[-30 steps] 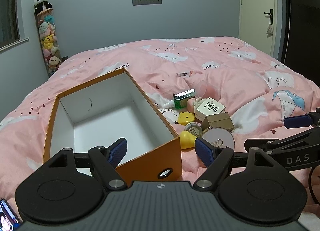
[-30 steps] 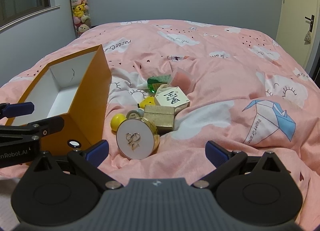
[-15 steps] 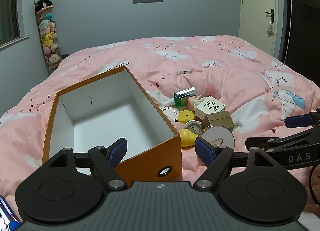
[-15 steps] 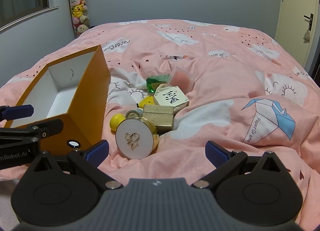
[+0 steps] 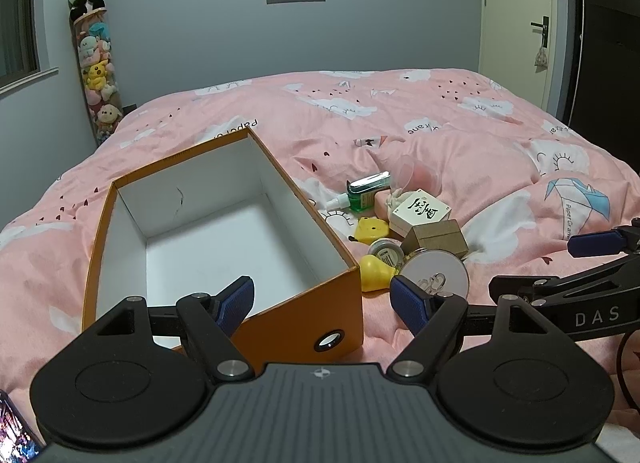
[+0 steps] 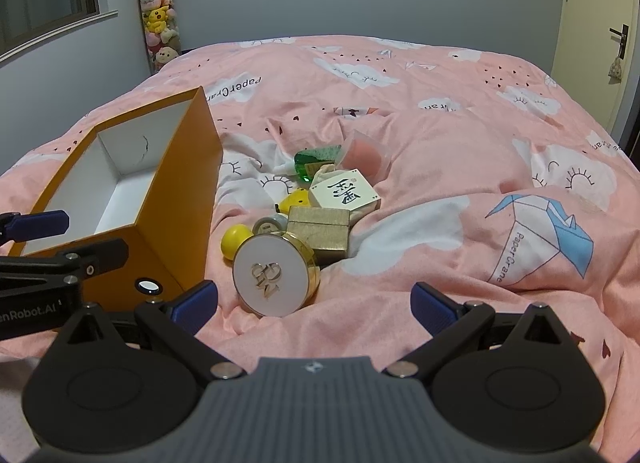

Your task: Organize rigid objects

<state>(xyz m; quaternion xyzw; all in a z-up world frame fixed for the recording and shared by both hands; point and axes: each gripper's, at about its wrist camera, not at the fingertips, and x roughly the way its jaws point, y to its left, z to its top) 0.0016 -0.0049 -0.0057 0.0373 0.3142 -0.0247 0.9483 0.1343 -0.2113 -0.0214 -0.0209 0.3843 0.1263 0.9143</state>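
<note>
Sitting at the left of both views, the orange box (image 5: 208,239) is open-topped and empty, its white floor bare, so nothing has been sorted into it yet. It rests on the pink duvet (image 6: 440,135) with one long wall just beside the pile, which should keep each carry short.

The pile lies at centre frame. Nearest the cameras is a round white compact (image 6: 272,275) with a gold rim, propped on edge against a tan box (image 6: 320,229). Behind those are a white tile box (image 6: 346,193) with black characters, a yellow ball (image 6: 236,241), a small tin (image 6: 267,226), a yellow tape (image 5: 370,227), a green bottle (image 5: 366,193) lying flat, and a clear cup (image 6: 366,155) tipped on its side. All of them touch or lean on a neighbour, so lifting 1 may shift the rest.

The right gripper (image 6: 314,301) hangs low at lower centre of its view, fingers spread wide with nothing between them; the compact sits just ahead of the gap, toward the left finger, probably the first pick. The left gripper (image 5: 322,301) is likewise wide and empty, straddling the box's near corner, probably ready to steady it on the soft bedding.
</note>
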